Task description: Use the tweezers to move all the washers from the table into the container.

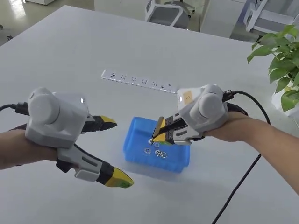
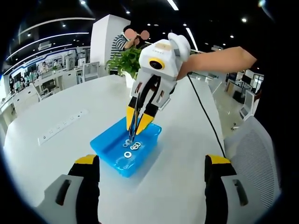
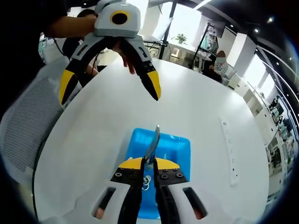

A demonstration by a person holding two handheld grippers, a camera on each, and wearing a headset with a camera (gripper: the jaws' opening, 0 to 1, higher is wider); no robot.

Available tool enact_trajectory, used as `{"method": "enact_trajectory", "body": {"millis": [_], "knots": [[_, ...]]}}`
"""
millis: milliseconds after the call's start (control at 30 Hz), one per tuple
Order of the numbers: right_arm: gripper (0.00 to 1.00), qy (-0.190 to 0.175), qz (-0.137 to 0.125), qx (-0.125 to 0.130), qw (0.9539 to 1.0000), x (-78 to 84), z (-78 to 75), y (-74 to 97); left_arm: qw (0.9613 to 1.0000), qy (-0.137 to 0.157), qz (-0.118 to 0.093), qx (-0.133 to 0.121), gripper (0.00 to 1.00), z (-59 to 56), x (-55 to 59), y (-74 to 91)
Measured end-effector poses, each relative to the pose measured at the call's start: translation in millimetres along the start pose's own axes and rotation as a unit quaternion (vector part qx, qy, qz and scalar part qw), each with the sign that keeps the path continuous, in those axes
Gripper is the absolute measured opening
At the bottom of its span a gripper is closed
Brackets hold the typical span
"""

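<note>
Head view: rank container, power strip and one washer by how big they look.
1. Container: largest in area, though it is nearer the camera.
2. Power strip: looks slightly longer than the container but much thinner, and it lies farther off.
3. Washer: by far the smallest.

Left gripper [image 1: 122, 153]: light grey housing with a rounded dome on top and a small white lamp [image 1: 81, 100], lit. Jaws are black with yellow tips. A left cable [image 1: 6, 107], black, leaves the rear.

Right gripper [image 1: 158, 134]: same grey shell and black-and-yellow jaws, with a pale yellow label [image 1: 187, 97] on the top face. A right cable [image 1: 252, 164], black, leaves the rear. In the right gripper view, screw heads [image 3: 119, 175] sit in the black jaw blocks.
</note>
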State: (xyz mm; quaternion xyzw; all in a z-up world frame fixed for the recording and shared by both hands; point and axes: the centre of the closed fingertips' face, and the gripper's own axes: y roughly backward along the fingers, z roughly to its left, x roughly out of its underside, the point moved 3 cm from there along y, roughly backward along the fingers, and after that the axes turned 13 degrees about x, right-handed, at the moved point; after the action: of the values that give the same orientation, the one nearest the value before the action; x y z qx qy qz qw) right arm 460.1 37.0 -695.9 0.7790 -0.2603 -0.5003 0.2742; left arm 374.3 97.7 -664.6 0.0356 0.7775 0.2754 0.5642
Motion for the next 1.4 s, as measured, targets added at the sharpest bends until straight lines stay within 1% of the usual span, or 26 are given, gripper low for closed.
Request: {"method": "enact_trajectory", "body": {"millis": [133, 333, 533, 633, 767, 800, 900, 967, 1033, 1133, 1200, 1300, 1400], "knots": [[0.08, -0.004, 0.007, 0.000, 1.0000, 7.8, -0.6, -5.0, 1.0000, -0.001, 0.000, 0.000, 0.99, 2.2, -0.9, -0.7], [0.08, -0.016, 0.011, -0.006, 0.9998, 15.8, 2.0, -12.9, 1.0000, -0.002, 0.001, -0.001, 0.98, 5.3, -1.5, -0.6], [0.08, -0.020, 0.016, -0.013, 0.9996, 21.9, 5.9, -20.2, 1.0000, -0.008, 0.004, -0.003, 0.95, 11.7, -3.2, -1.5], [0.08, -0.018, 0.019, -0.016, 0.9995, 24.6, 5.9, -22.5, 0.9999, -0.012, 0.004, -0.005, 0.91, 14.1, -4.2, -2.2], [0.09, -0.016, 0.024, -0.022, 0.9994, 28.3, 7.3, -24.5, 0.9996, -0.024, 0.005, -0.013, 0.82, 20.0, -7.4, -4.2], [0.09, -0.017, 0.025, -0.024, 0.9993, 29.2, 8.7, -25.2, 0.9994, -0.028, 0.006, -0.018, 0.79, 23.1, -8.7, -5.2], [0.09, -0.016, 0.027, -0.027, 0.9992, 31.8, 10.7, -26.4, 0.9986, -0.041, 0.014, -0.032, 0.70, 31.6, -10.7, -7.0], [0.09, -0.017, 0.027, -0.027, 0.9991, 32.5, 11.5, -27.0, 0.9983, -0.045, 0.018, -0.033, 0.61, 35.7, -12.7, -9.1], [0.09, -0.018, 0.026, -0.028, 0.9991, 32.6, 12.0, -27.1, 0.9979, -0.053, 0.019, -0.031, 0.55, 38.7, -16.2, -12.1], [0.09, -0.017, 0.028, -0.029, 0.9990, 33.4, 12.5, -27.7, 0.9975, -0.060, 0.023, -0.028, 0.49, 42.8, -20.8, -18.2], [0.09, -0.017, 0.027, -0.030, 0.9990, 33.5, 13.0, -27.9, 0.9973, -0.067, 0.025, -0.020, 0.43, 43.4, -23.8, -22.1], [0.09, -0.015, 0.028, -0.032, 0.9990, 33.7, 13.4, -28.5, 0.9973, -0.067, 0.029, -0.007, 0.34, 43.8, -27.5, -29.2], [0.09, -0.014, 0.027, -0.033, 0.9990, 34.2, 13.6, -29.3, 0.9966, -0.074, 0.036, 0.002, 0.30, 44.4, -31.0, -36.4]]}}
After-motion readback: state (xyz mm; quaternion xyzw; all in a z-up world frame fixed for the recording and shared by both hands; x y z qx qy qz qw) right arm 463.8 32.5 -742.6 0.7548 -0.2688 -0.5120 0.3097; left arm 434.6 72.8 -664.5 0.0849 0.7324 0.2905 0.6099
